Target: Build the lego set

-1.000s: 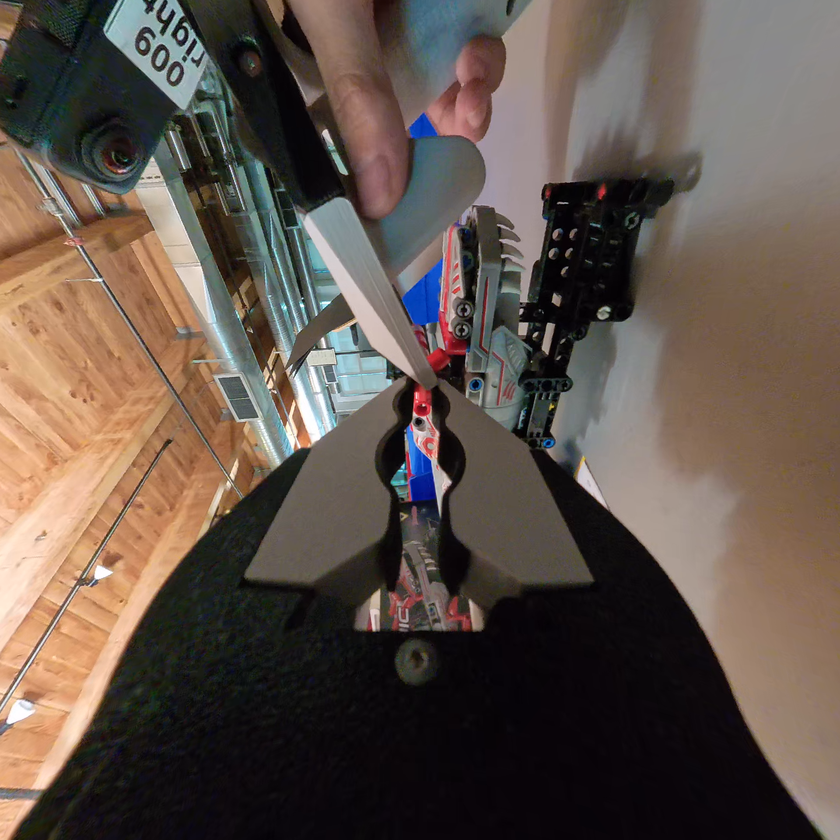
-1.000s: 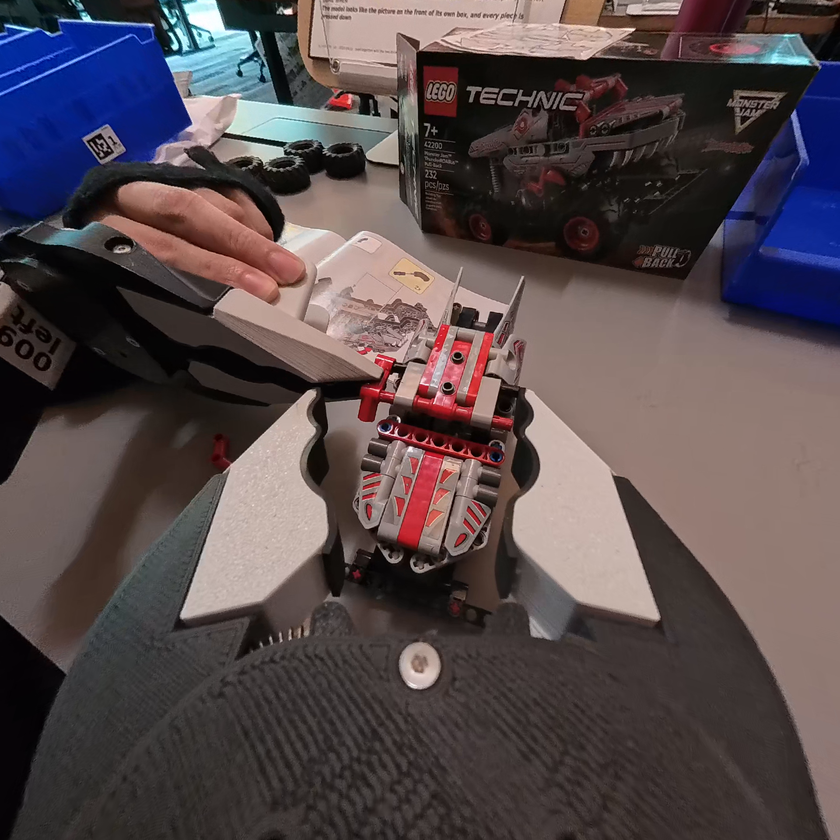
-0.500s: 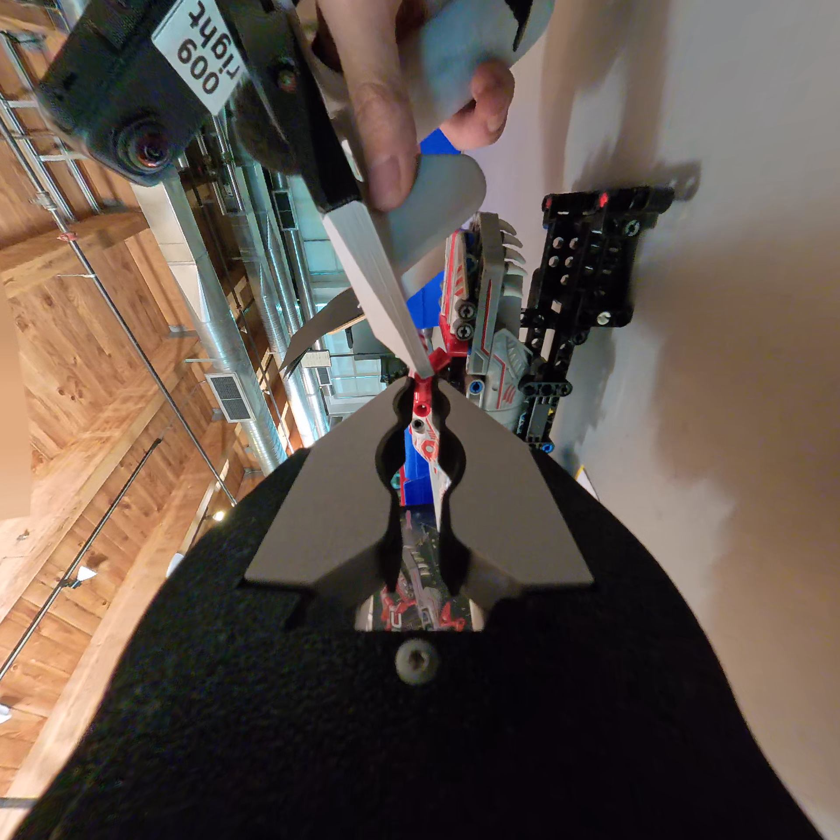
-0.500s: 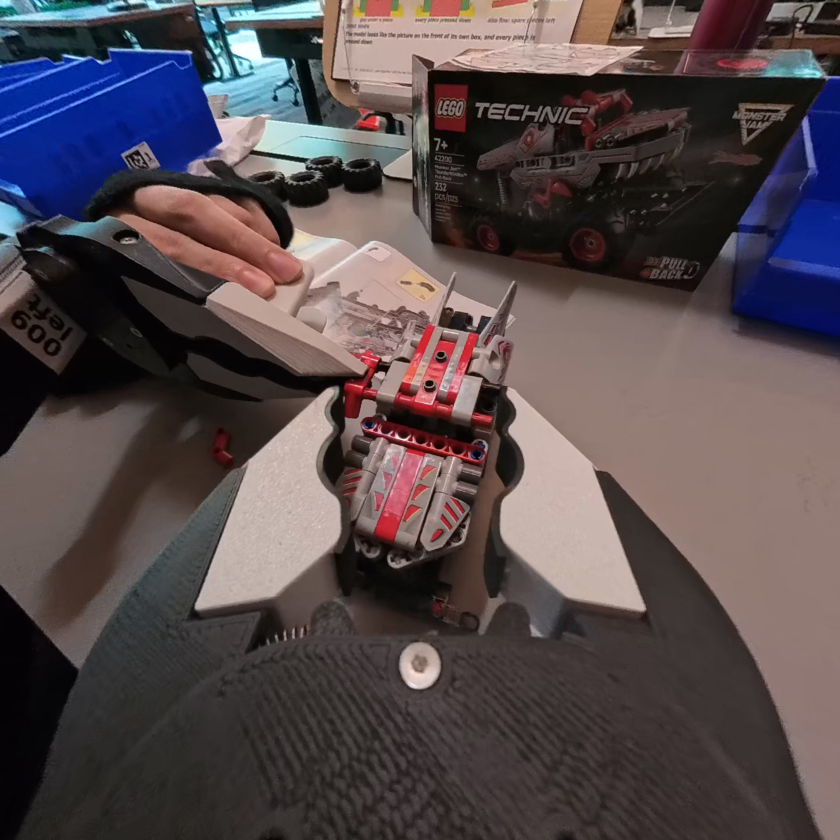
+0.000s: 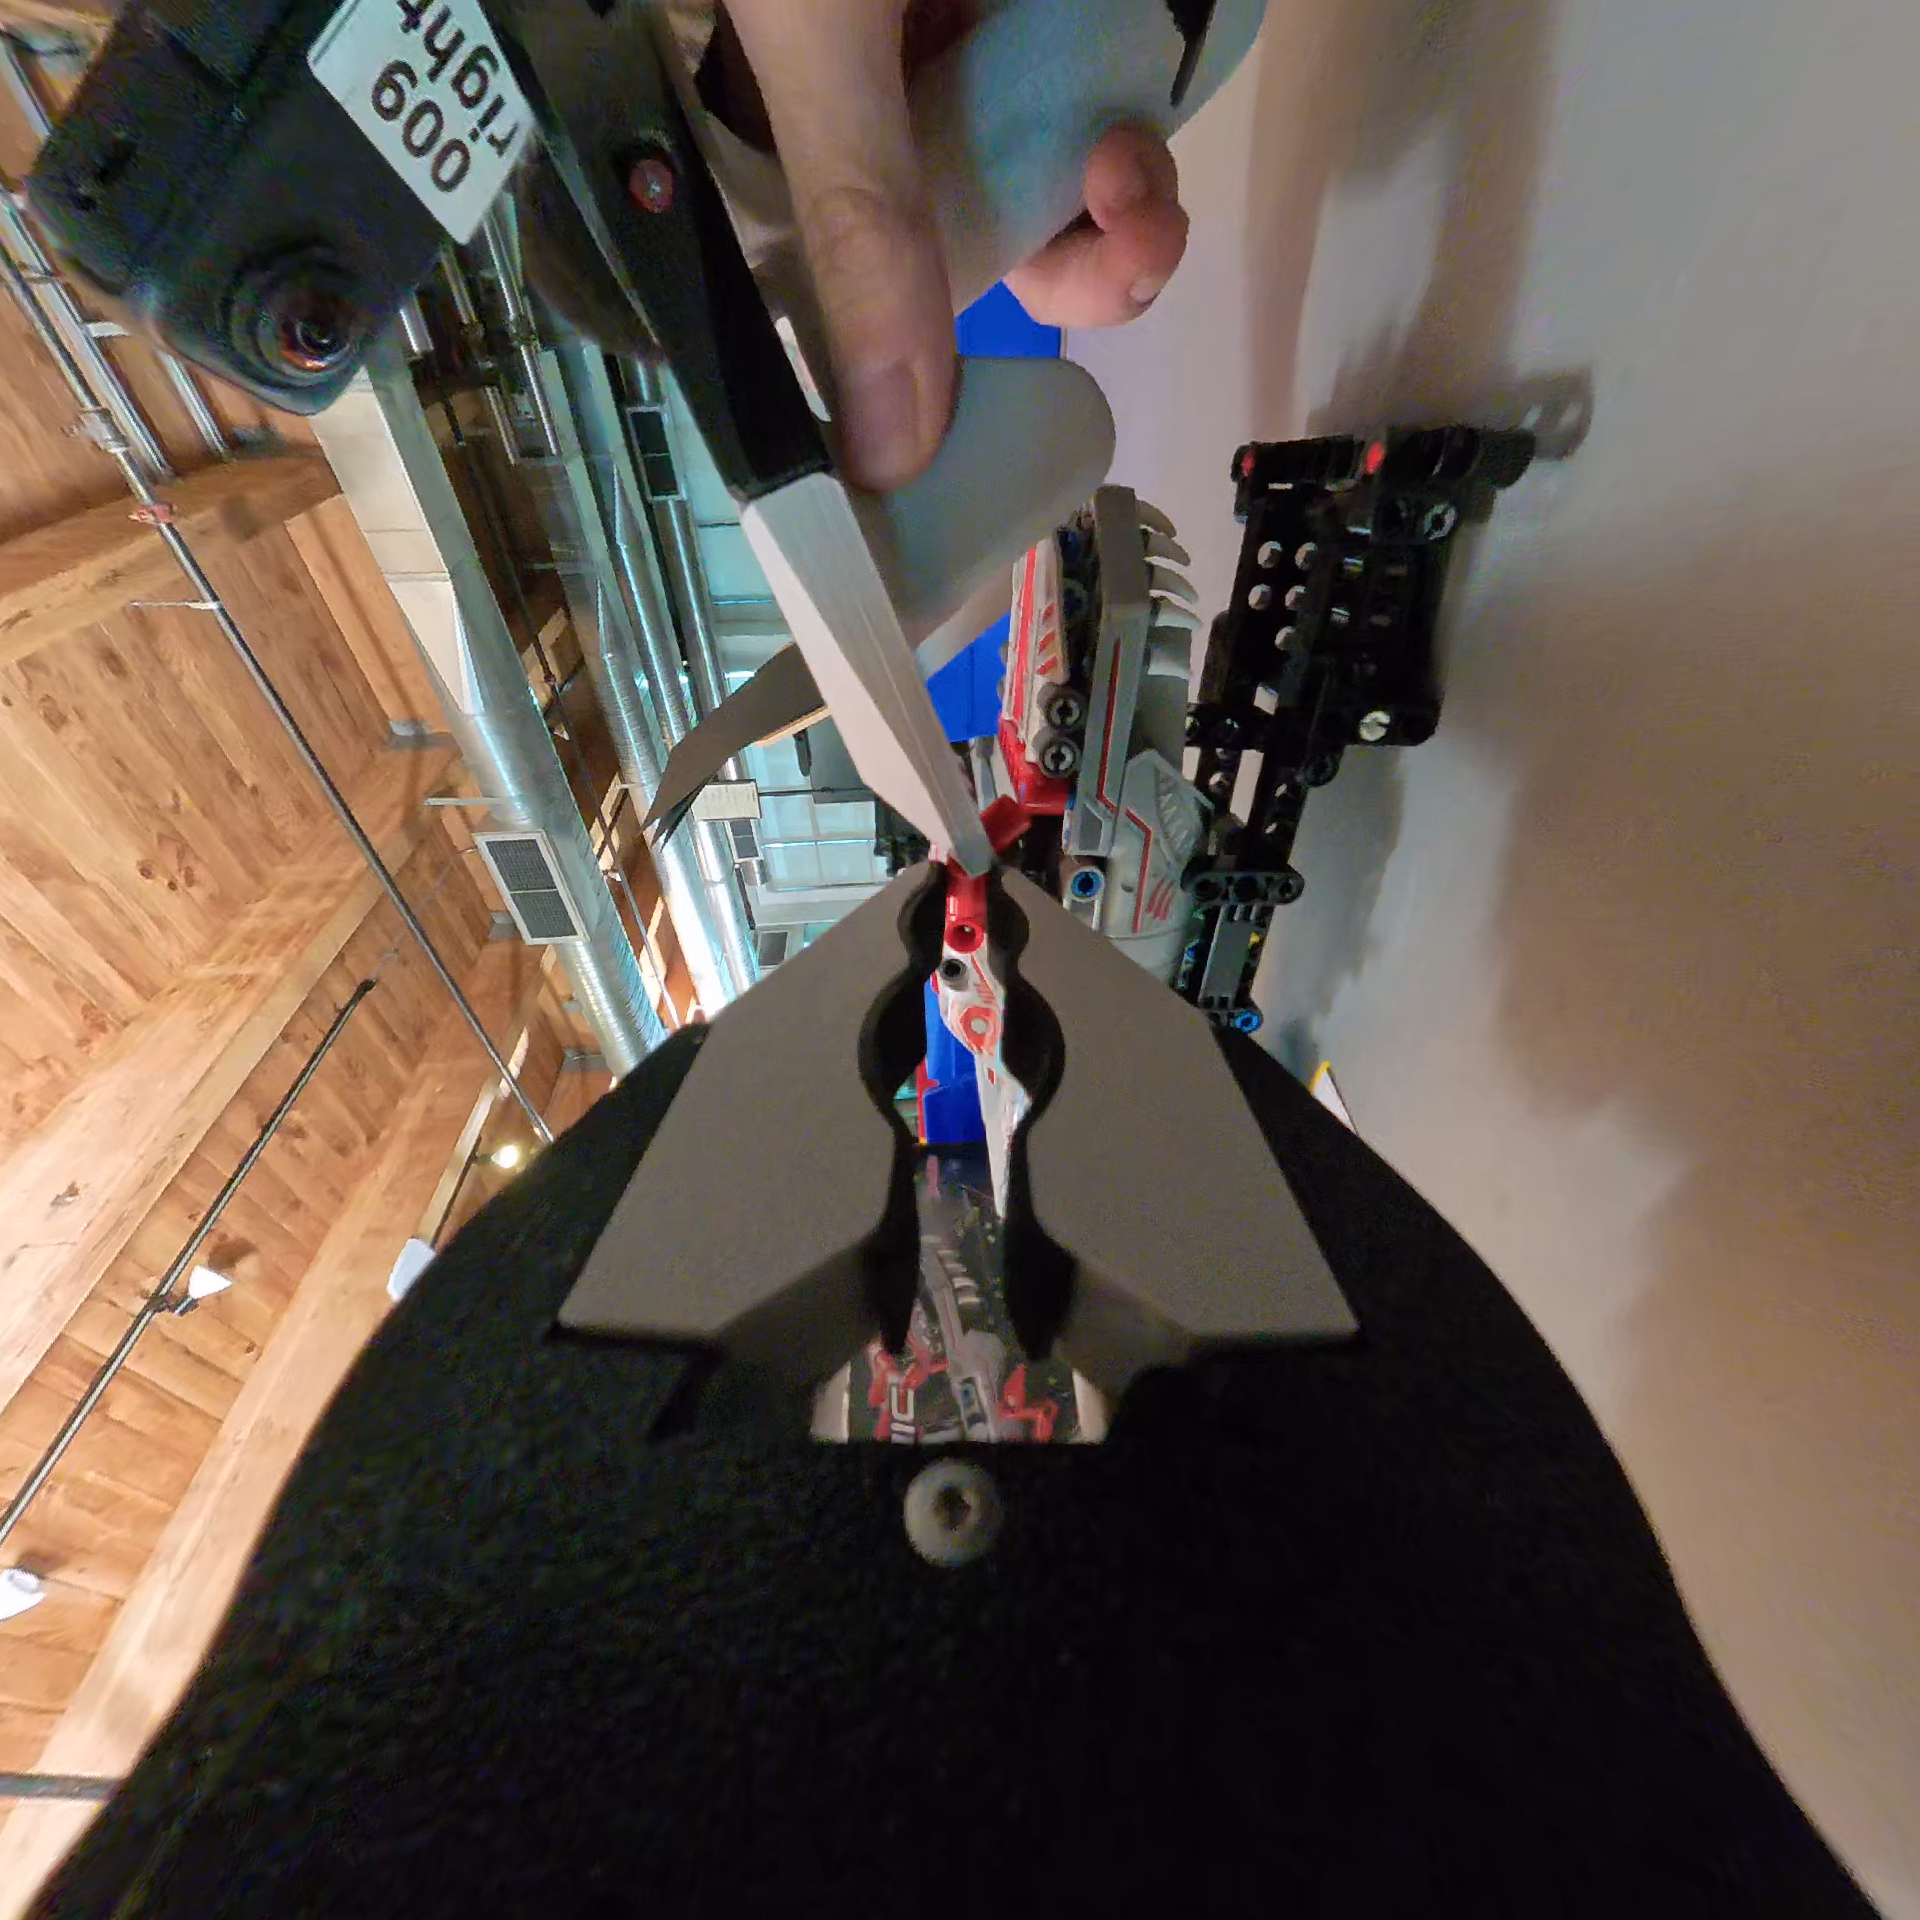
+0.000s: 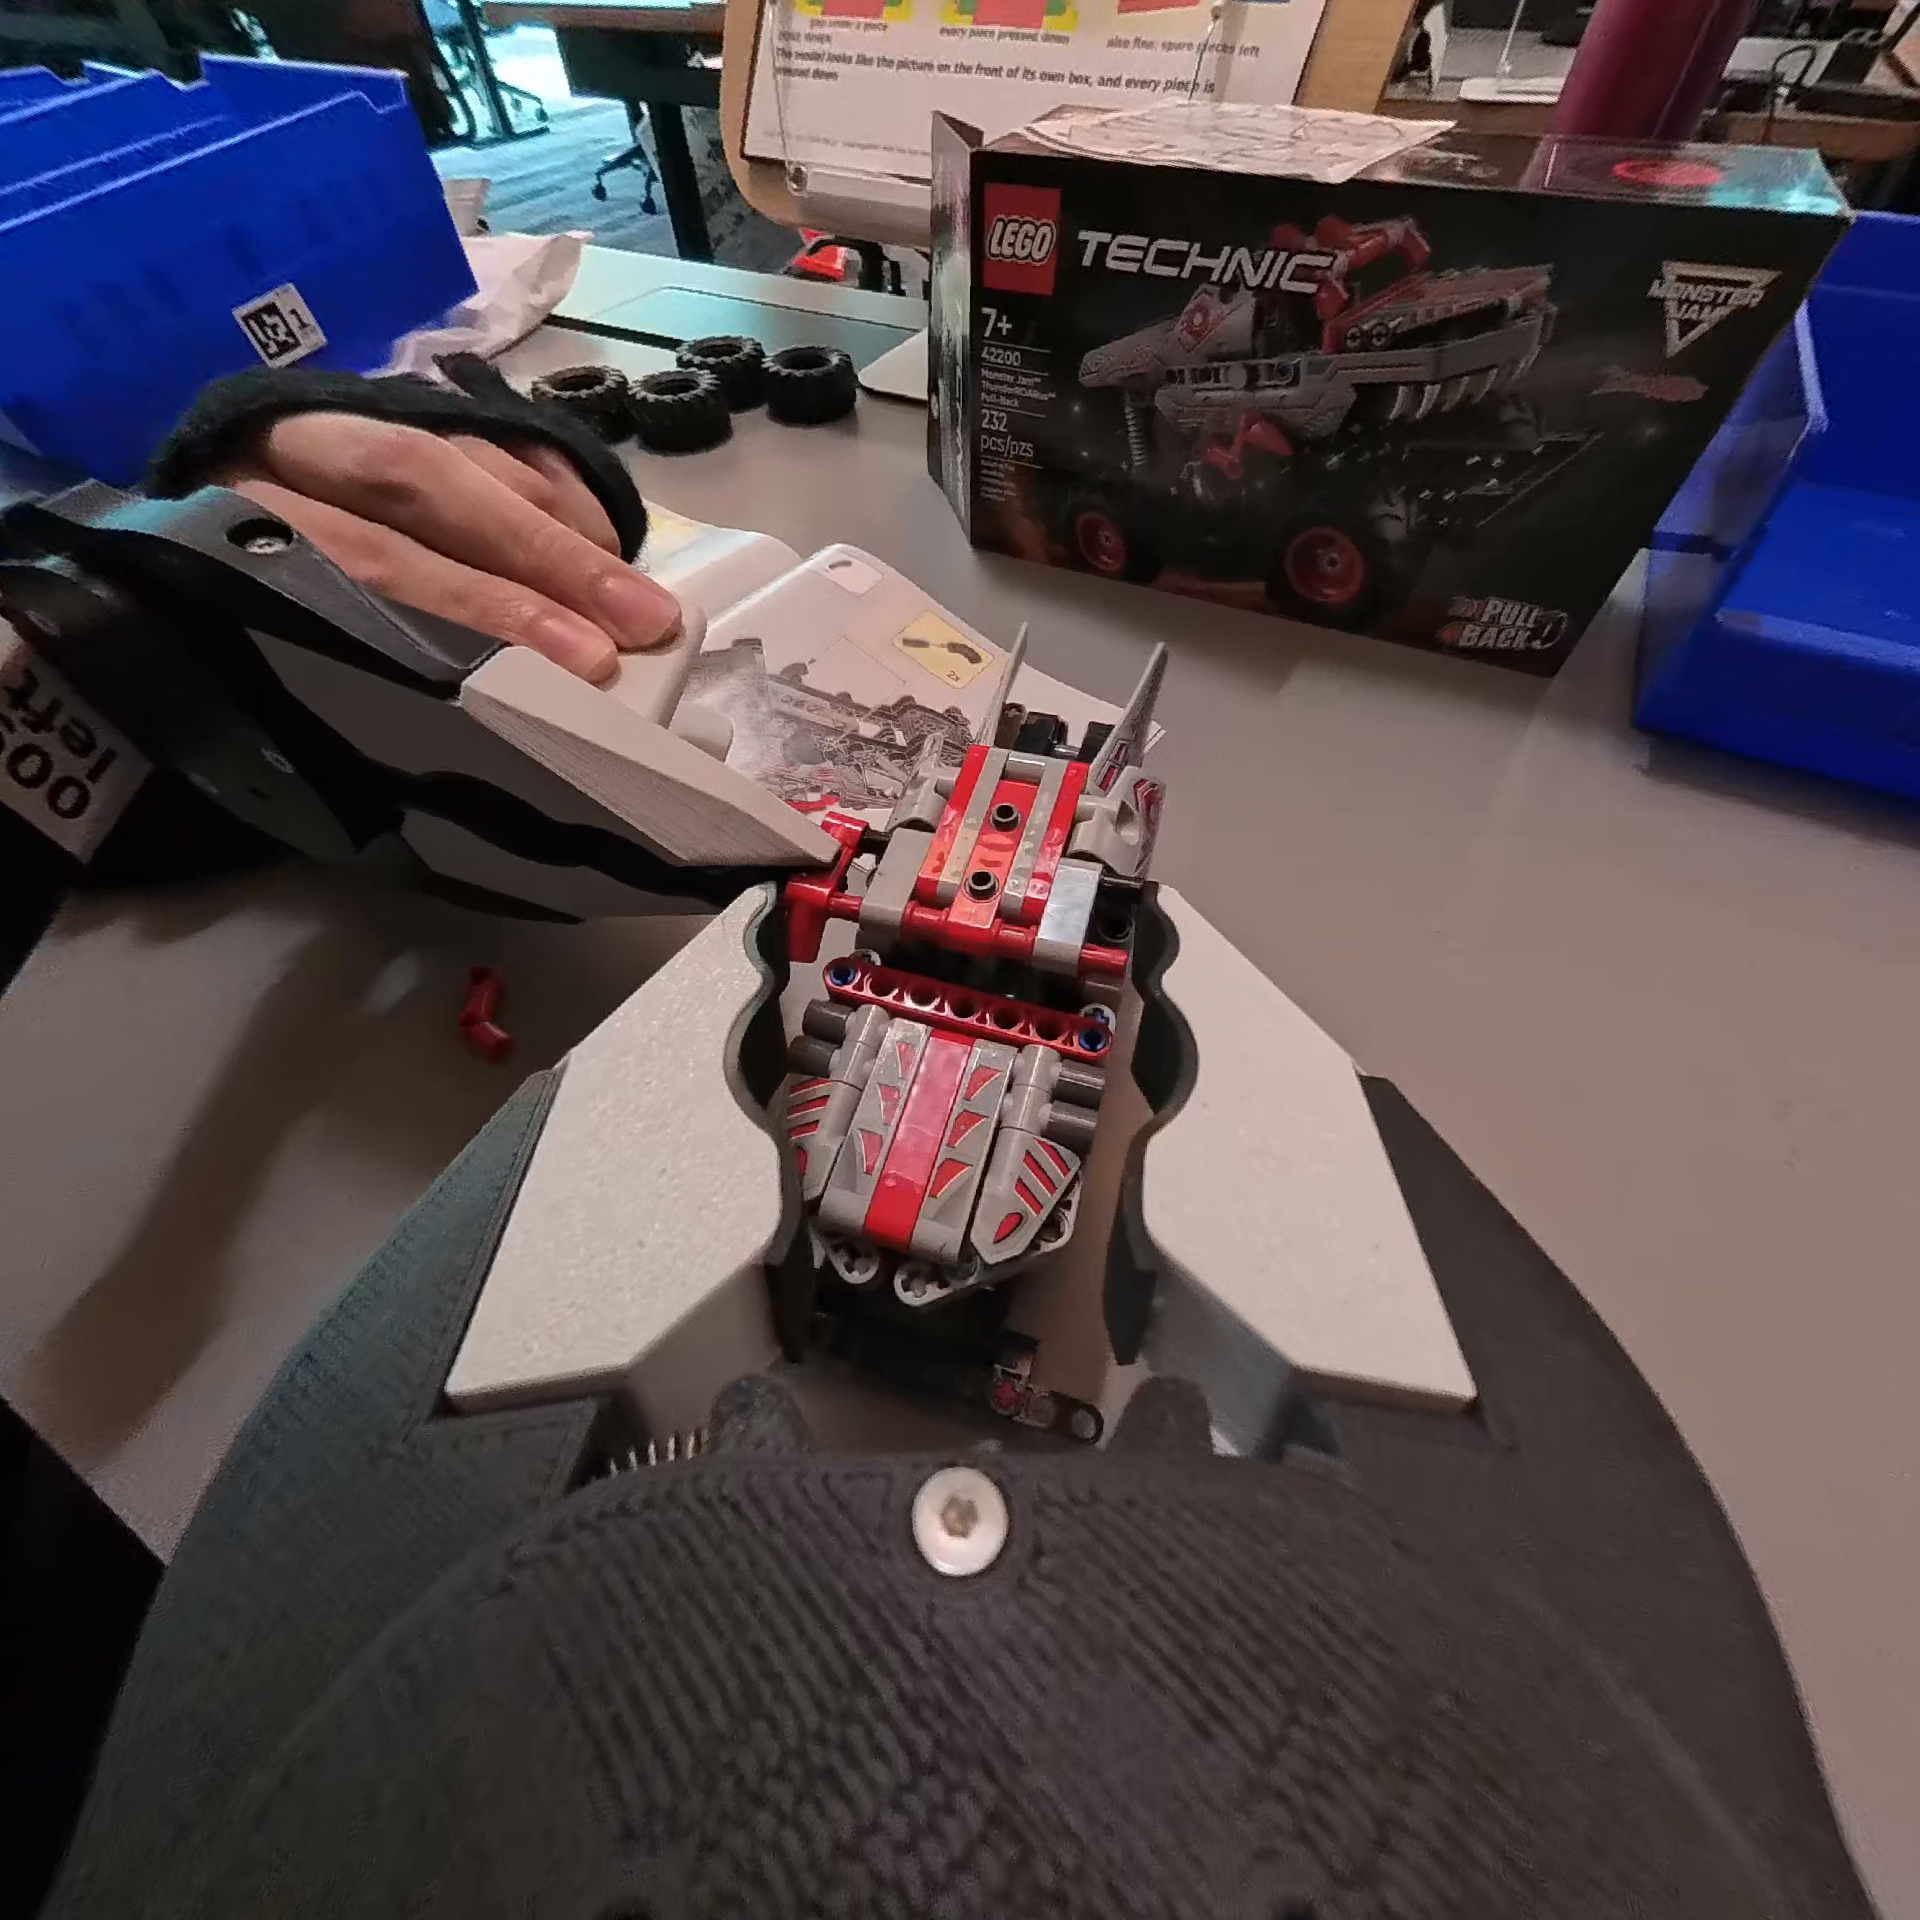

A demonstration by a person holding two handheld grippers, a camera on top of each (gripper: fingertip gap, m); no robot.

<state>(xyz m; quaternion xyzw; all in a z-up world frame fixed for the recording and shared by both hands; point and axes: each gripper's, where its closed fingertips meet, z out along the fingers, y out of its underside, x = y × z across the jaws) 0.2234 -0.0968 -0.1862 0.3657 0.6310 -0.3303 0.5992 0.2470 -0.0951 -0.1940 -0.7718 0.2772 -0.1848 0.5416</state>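
One partly built red, grey and black brick truck model (image 6: 961,1049); one white, red-marked fin-shaped panel piece (image 5: 985,1029); one small loose red plastic connector piece (image 6: 484,1010) on the grey table; four black rubber knobbly tyres (image 6: 717,387) in a cluster; one dark printed cardboard set box (image 6: 1351,405); one open white paper instruction booklet (image 6: 831,665); at least two blue plastic storage bins, one to the left (image 6: 208,218) and one to the right (image 6: 1808,540); one white printed sheet (image 6: 997,73) standing behind the box; two grey-fingered handheld grippers, the left gripper (image 6: 821,852) and the right gripper (image 6: 961,1081); two bare hands, one on each gripper (image 6: 457,540) (image 5: 914,208).
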